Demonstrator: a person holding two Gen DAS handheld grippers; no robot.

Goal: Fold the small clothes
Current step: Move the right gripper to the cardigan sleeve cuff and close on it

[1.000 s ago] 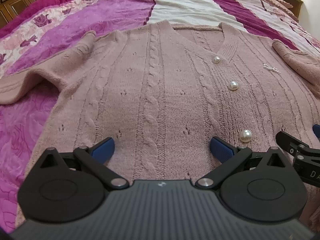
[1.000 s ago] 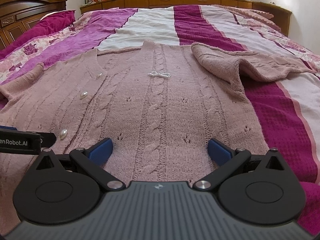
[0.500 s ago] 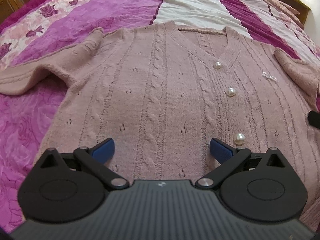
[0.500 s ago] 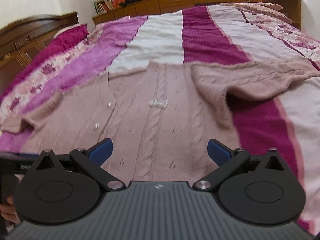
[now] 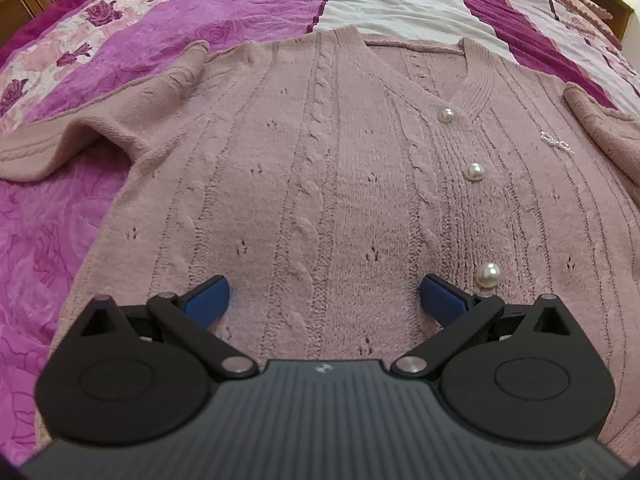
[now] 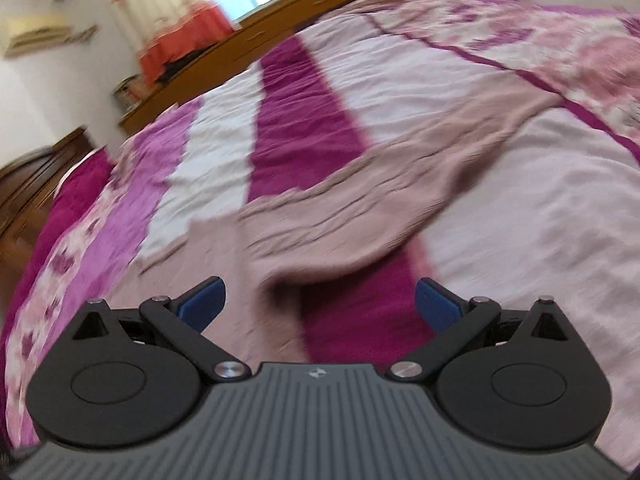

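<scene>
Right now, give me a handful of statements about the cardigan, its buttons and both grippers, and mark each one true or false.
1. The pink cardigan lies spread flat, front up, on the bedspread. True.
2. The left gripper is shut on the hem. False: its fingers stand wide apart, holding nothing.
3. Three pearl buttons show down the front. True.
4. The right gripper clamps a sleeve. False: it is open, and the sleeve lies free on the bed.
5. The cardigan is already folded in half. False: no fold is made.
</scene>
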